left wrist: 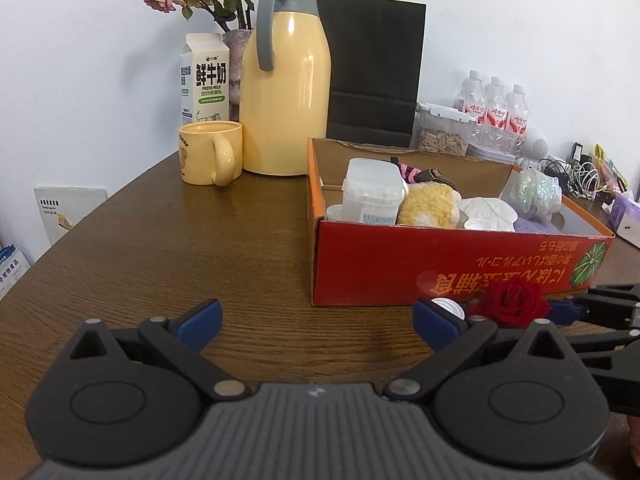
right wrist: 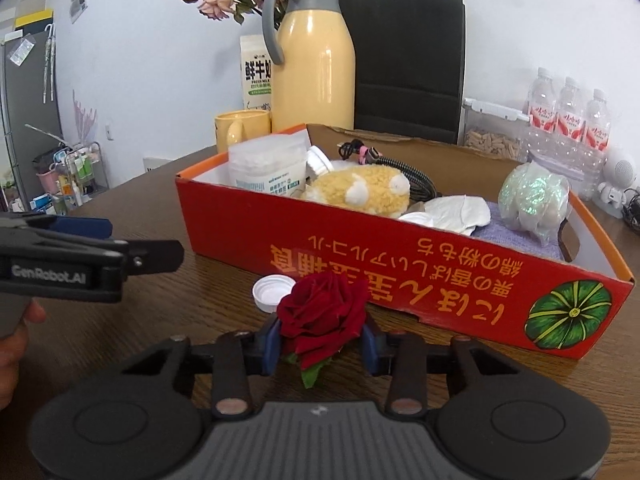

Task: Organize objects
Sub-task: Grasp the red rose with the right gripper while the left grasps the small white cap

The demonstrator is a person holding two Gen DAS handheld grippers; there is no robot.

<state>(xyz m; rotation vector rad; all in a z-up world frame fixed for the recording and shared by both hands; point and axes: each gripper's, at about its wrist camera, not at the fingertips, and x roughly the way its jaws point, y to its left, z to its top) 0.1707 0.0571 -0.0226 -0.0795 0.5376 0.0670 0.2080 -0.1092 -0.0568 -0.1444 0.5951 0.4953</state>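
Right tongs [right wrist: 322, 346]: clamped on the rose [right wrist: 322, 314], which lies on the bench [right wrist: 140, 312] at the box's [right wrist: 360, 252] near wall. Cap [right wrist: 273, 293] at the rose's 10 o'clock. Left tongs [left wrist: 318, 322]: apart, holding nothing.

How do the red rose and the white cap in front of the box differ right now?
The red rose sits between the right gripper pads, which touch its petals; the white cap lies free, touched by neither gripper. The rose is dark red, soft and ruffled; the cap is white, rigid and round, open side up. The rose is larger. Both lie on the table before the red box.
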